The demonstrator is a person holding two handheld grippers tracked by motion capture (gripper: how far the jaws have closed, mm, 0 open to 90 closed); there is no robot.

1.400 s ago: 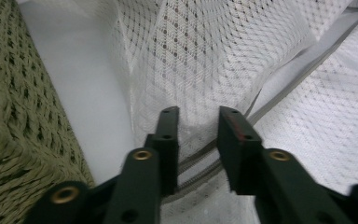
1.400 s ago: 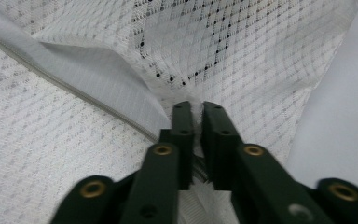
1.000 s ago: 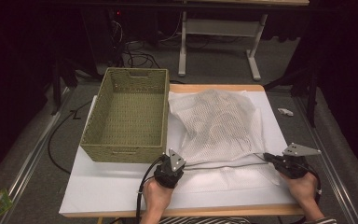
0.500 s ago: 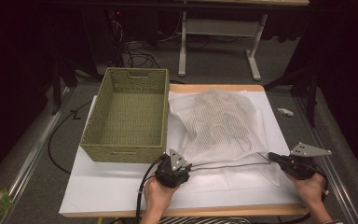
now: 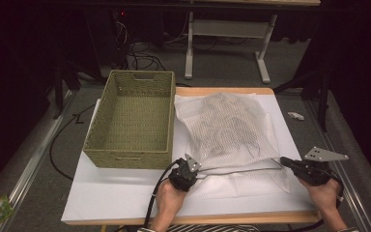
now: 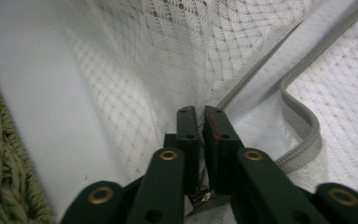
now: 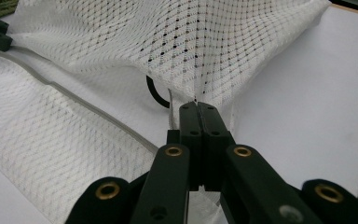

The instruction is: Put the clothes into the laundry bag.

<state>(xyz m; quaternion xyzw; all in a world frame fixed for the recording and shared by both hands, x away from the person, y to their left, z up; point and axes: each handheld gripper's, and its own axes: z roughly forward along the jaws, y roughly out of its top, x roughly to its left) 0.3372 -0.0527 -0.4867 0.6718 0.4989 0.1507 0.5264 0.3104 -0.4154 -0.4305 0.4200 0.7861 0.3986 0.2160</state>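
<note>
The white mesh bag point(image 5: 227, 128) lies on the counter point(image 5: 121, 203) just right of the woven basket point(image 5: 133, 121). Both hands reach in low from the near edge: the left gripper point(image 5: 187, 173), its jaws having just closed, pinches the bag's near-left corner, and the right gripper point(image 5: 290, 163) is clenched on the near-right corner.

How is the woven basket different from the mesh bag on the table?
The basket is olive green, stiff and open-topped; the bag is white, soft and see-through. The basket stands free at the left; the bag lies at the right, its near edge pinched by both tongs, left and right. Both rest on the white table.
</note>
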